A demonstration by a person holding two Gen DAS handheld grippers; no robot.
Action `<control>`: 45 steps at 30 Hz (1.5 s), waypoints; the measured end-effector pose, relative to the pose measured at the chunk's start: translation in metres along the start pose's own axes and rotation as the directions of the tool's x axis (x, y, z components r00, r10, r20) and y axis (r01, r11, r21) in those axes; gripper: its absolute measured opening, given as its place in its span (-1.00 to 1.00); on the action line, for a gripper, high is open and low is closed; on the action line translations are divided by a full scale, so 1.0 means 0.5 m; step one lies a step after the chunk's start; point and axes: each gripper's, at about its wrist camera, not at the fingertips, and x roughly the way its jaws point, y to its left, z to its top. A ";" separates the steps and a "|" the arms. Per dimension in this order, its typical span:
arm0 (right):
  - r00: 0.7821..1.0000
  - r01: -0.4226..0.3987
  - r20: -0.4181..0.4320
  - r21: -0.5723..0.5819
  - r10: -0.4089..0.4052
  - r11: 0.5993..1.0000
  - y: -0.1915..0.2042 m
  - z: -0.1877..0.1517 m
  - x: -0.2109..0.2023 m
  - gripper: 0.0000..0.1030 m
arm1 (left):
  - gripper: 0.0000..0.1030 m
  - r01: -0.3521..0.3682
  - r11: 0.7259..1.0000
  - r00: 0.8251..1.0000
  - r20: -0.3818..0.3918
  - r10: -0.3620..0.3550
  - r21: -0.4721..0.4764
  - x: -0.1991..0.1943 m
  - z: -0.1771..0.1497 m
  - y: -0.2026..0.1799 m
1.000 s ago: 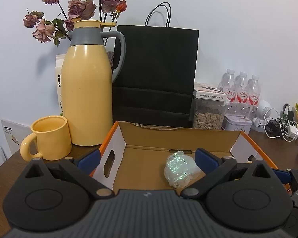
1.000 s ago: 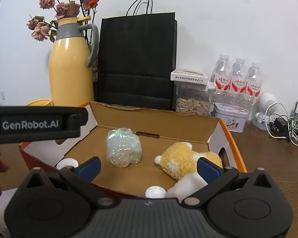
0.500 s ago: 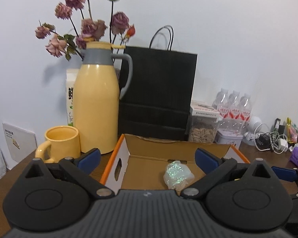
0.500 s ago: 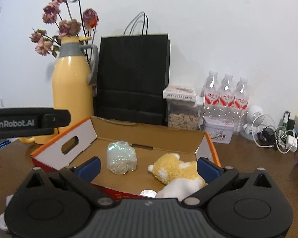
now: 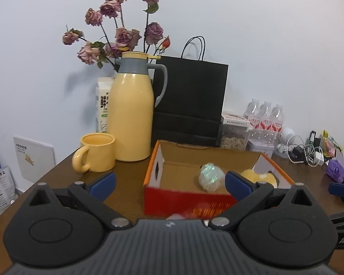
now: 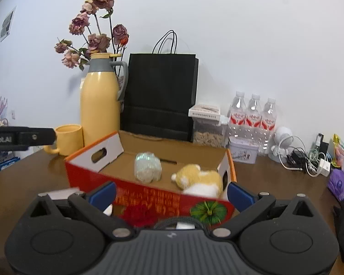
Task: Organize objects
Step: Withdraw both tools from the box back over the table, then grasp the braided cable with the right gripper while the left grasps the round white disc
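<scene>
Brown table [image 6: 275, 178] carries the box [image 6: 149, 192] just ahead of both wide-open, empty grippers, the right gripper [image 6: 170, 193] nearer than the left gripper [image 5: 169, 183], with pouch [image 6: 147, 166] and plush [image 6: 200, 180] lying inside.

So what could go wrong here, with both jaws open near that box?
The cardboard box is light and open-topped, so a nudge from the right gripper could slide it or tip out the plush toy. A wide swing by the left gripper might strike the yellow mug or the thermos.
</scene>
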 end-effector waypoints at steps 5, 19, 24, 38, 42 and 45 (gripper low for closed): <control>1.000 -0.004 -0.028 0.005 0.004 1.000 -0.001 -0.039 -0.041 1.00 | 1.00 -0.009 1.000 1.000 -0.018 0.009 0.012 -0.048 -0.026 0.012; 0.997 -0.016 -0.080 0.019 0.017 1.000 -0.010 -0.116 -0.127 1.00 | 1.00 -0.018 0.999 0.997 -0.075 0.021 0.037 -0.133 -0.090 0.045; 0.994 -0.002 -0.106 0.032 0.006 0.999 -0.022 -0.137 -0.126 1.00 | 1.00 -0.033 0.999 0.994 -0.101 0.036 0.026 -0.129 -0.103 0.059; 0.991 -0.013 -0.130 0.003 0.013 1.000 -0.039 -0.129 -0.063 1.00 | 1.00 -0.050 0.999 0.991 -0.121 0.052 0.020 -0.120 -0.112 0.072; 0.985 -0.020 -0.171 -0.039 0.013 0.999 -0.043 -0.103 0.007 1.00 | 1.00 -0.056 0.998 0.990 -0.125 0.059 0.025 -0.118 -0.113 0.073; 0.977 -0.043 -0.213 -0.047 0.032 0.998 -0.045 -0.085 0.070 1.00 | 1.00 -0.065 0.998 0.990 -0.128 0.067 0.024 -0.117 -0.113 0.076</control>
